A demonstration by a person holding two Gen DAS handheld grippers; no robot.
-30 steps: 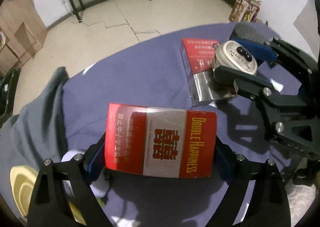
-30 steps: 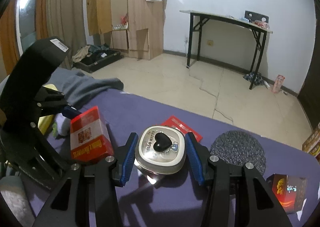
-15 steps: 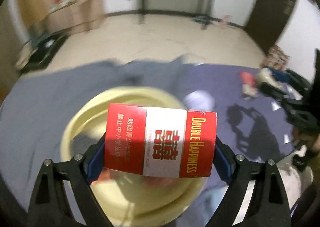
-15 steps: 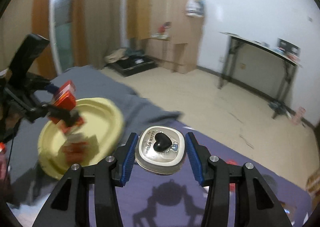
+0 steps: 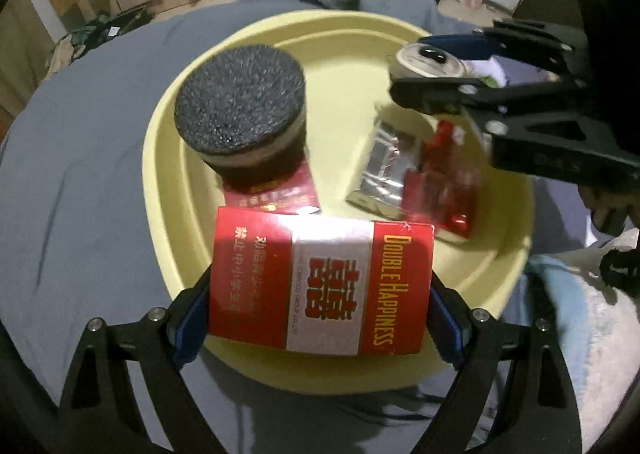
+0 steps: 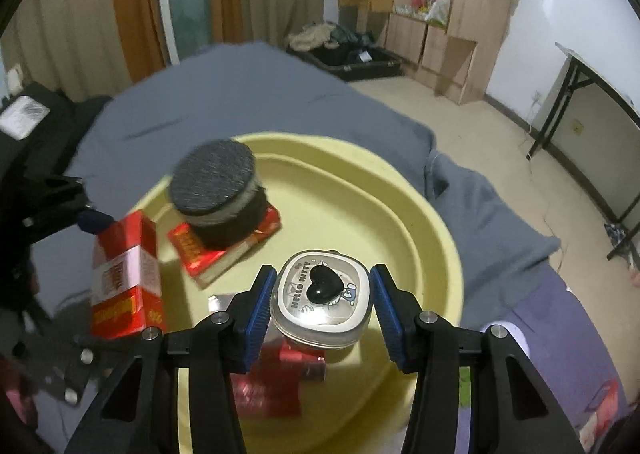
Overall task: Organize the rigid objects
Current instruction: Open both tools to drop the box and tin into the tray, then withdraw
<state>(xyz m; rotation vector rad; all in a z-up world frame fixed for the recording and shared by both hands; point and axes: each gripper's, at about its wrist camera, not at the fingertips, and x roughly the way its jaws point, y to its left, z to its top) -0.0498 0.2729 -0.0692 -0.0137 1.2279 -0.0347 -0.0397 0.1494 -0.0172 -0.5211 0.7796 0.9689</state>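
The left gripper has its fingers squeezed on the ends of a red and white cardboard pack, held over the near edge of the big pale yellow plastic bowl, likely to drop it in. Inside sit a round black scrubber on a flat red box, and a silver and red pack. The right gripper pinches a small silver tin with a black heart above the bowl too.

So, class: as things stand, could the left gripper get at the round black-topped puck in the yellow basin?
Probably not yet. The left gripper is shut on the red carton, so its jaws are full; the puck itself sits uncovered in the basin.
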